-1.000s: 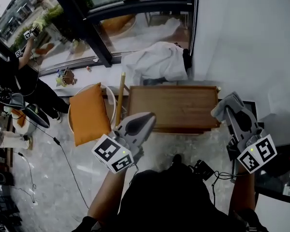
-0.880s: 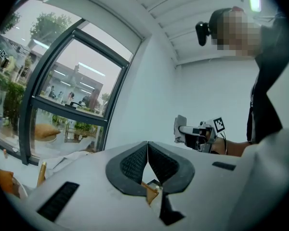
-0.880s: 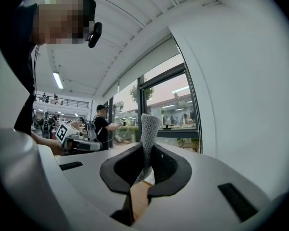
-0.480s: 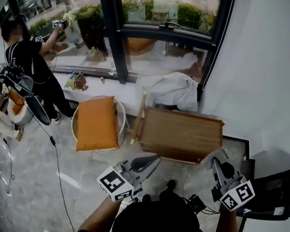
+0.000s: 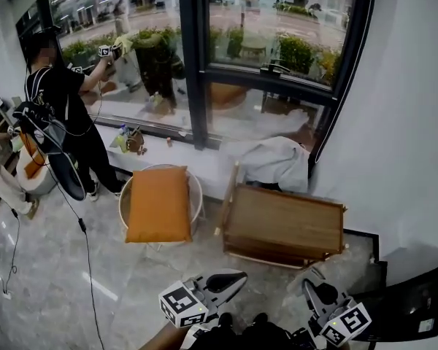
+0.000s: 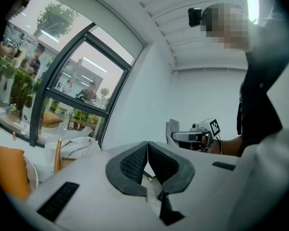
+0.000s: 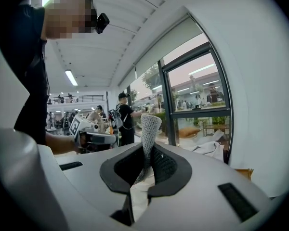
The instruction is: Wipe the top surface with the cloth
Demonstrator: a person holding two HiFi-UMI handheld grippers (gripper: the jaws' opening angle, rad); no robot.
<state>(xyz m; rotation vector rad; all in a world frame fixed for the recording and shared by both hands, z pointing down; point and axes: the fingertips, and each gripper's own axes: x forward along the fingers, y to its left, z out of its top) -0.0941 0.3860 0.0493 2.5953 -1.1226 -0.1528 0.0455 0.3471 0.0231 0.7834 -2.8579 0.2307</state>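
The low wooden table stands by the window wall, its slatted top bare. Both grippers are held near the person's body at the bottom of the head view, short of the table. My right gripper is shut on a grey knit cloth, which sticks up from between the jaws; the same cloth also shows in the left gripper view. My left gripper is shut, its pads pressed together with nothing between them.
An orange cushion lies on a round white stool left of the table. A white sheet is heaped on the window ledge behind it. Another person with grippers stands at the far left. A dark box sits at the right.
The view has pulled back and lifted. Both grippers have dropped towards the bottom edge, away from the table, the right one still holding the cloth.
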